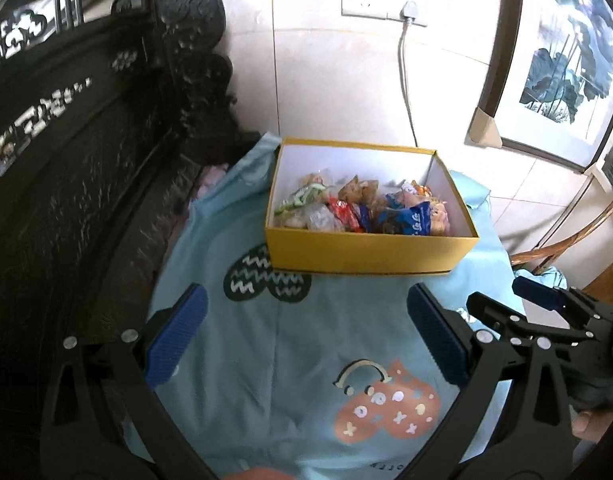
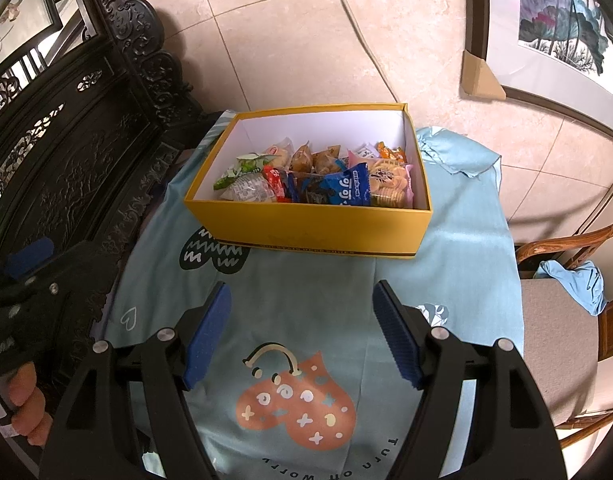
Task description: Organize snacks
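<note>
Both sets of tongs hang released and empty over the near part of the desk: the left tongs (image 1: 306, 340) spread wide above the light-blue cloth (image 1: 326, 320), the right tongs (image 2: 302, 336) likewise parted over the orange heart print (image 2: 294, 412), with nothing between either pair of blue pads. Ahead of them, toward the far edge of the desk and close to the tiled wall, sits the yellow box (image 2: 318, 228), open-topped, its long side facing the tongs. Inside it lie the snacks (image 2: 318, 180), a loose heap of small wrapped packets: a green-and-white one at the left end, a red one and a blue packet (image 2: 352, 186) near the front wall, a pink pack of round biscuits (image 2: 390, 182) at the right end, and brownish pouches behind. No packet is visible on the cloth outside the box, so the gathering looks largely done. These packets should be light, crinkly and slippery, and the biscuits probably brittle, so a grip is best taken gently on a sealed end or across a flat face, not squeezed hard at the middle. The box itself looks like stiff card, light enough to slide on the cloth; its rim walls offer the surest hold.
</note>
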Available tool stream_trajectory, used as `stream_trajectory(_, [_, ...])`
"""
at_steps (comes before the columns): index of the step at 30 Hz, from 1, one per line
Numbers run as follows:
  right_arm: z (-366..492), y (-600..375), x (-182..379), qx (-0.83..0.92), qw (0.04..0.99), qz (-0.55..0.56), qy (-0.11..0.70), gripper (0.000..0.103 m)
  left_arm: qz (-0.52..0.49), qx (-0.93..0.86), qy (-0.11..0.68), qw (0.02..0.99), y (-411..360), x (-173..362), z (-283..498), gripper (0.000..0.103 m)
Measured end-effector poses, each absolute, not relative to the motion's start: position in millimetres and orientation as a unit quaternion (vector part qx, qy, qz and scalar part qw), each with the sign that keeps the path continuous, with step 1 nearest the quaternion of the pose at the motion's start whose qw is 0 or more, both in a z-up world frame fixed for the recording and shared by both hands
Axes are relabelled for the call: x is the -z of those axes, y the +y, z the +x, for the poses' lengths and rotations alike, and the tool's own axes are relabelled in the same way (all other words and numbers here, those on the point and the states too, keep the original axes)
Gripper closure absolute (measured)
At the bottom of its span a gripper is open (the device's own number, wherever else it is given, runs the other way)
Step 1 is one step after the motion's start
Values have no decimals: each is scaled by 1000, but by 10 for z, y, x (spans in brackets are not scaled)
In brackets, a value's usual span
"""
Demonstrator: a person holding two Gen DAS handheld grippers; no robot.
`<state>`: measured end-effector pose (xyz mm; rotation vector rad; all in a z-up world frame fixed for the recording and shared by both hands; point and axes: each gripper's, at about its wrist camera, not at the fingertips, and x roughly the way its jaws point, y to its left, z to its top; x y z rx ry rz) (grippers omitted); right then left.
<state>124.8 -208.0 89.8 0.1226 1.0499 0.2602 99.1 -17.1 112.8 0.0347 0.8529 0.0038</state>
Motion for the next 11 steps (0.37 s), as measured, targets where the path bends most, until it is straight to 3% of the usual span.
stream_trajectory(11, [1267,-2119,-887,-129,855,56,500,29,2,-10,449,894,-98,-1074,1080,2])
